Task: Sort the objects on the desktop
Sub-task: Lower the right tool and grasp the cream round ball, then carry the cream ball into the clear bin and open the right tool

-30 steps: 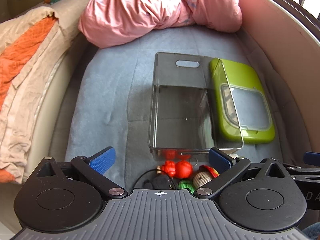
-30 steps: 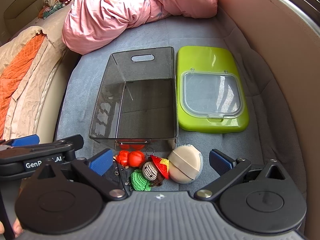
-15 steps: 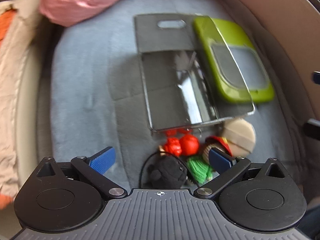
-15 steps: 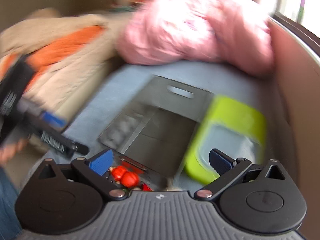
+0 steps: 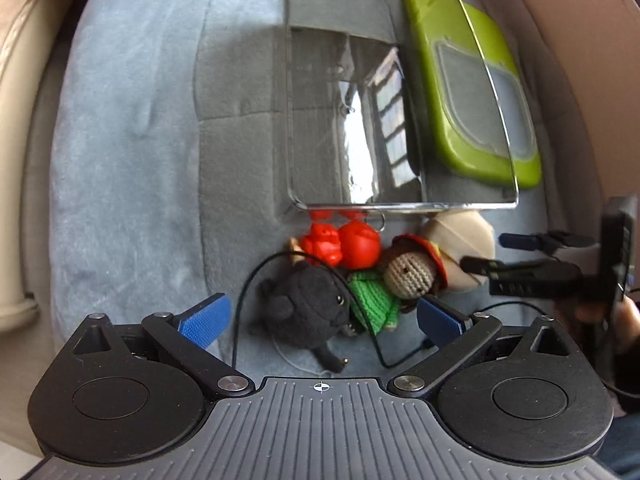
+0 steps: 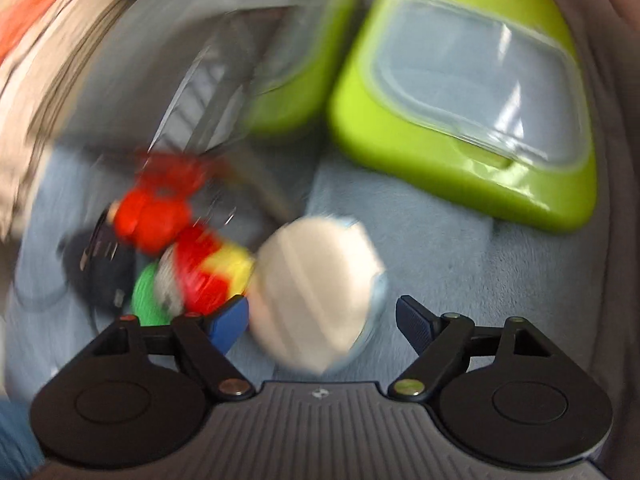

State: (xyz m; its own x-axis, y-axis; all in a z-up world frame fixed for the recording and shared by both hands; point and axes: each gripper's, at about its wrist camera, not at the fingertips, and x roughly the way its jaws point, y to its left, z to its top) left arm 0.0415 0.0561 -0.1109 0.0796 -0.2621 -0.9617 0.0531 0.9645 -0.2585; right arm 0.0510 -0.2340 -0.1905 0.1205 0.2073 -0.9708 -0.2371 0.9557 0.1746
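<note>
While both grippers point down at the toy pile just in front of the clear bin (image 5: 360,120), the step in hand looks like a first pick, with the bin empty so far. The right gripper (image 6: 322,316) has its jaws apart, though they have just been closing, and the round pouch (image 6: 316,296) sits between them; the view is blurred, so the pads seem not yet to press it, but I cannot be sure. The left gripper (image 5: 322,320) is spread wide above the black plush (image 5: 308,308) and holds nothing. Beside the plush lie the knit doll (image 5: 400,280) and the red toy (image 5: 340,242), the latter nearest the bin. Right of the bin lies the green case (image 5: 480,100). Next, the right jaws need to close squarely on the pouch, then lift it clear of the doll.
</note>
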